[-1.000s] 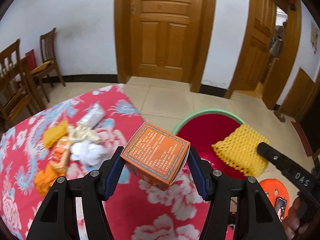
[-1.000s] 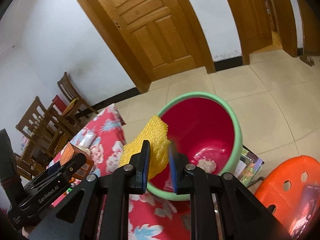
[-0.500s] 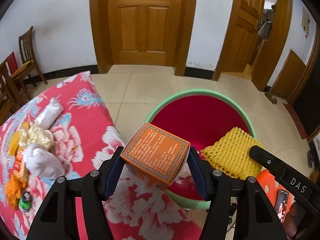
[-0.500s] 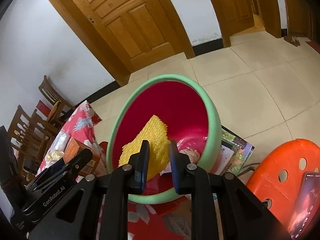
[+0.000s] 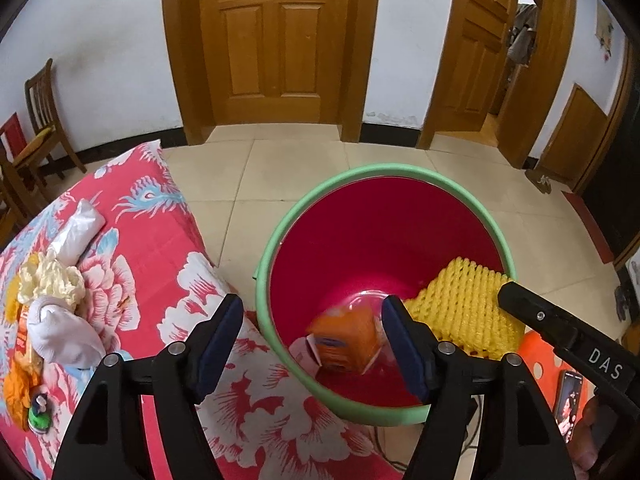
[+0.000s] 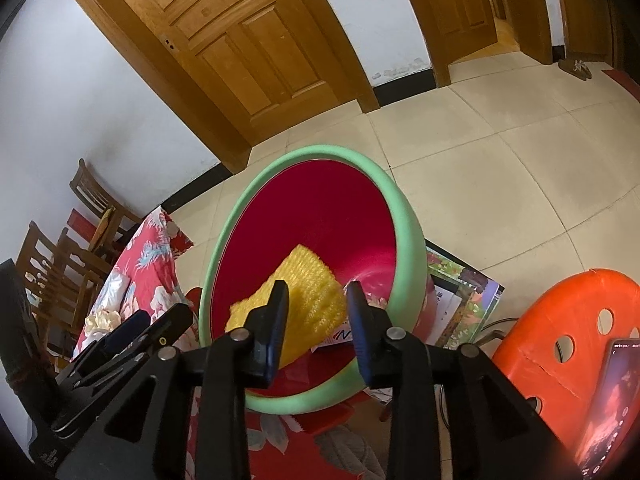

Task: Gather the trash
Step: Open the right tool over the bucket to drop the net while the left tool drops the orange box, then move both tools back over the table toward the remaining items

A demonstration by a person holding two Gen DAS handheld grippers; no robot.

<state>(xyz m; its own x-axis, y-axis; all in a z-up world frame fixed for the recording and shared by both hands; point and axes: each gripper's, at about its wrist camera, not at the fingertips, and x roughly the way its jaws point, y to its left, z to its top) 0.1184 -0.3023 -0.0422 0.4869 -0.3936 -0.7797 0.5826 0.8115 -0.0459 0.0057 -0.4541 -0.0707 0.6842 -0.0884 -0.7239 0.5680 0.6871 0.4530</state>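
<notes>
Orange cardboard box (image 5: 347,340): blurred, sitting inside the red bucket with the green rim (image 5: 280,224) at lower centre of the left wrist view.
Left gripper (image 5: 312,340): hanging over the bucket's near edge, jaws spread wide, touching nothing.
Yellow foam net (image 6: 308,300): lying in the bucket, between the right fingers.
Right gripper (image 6: 316,320): parted; I cannot tell whether it is gripping the net.
Floral red cloth (image 5: 160,240): filling the lower left, carrying white crumpled tissues (image 5: 60,324) and more scraps.
</notes>
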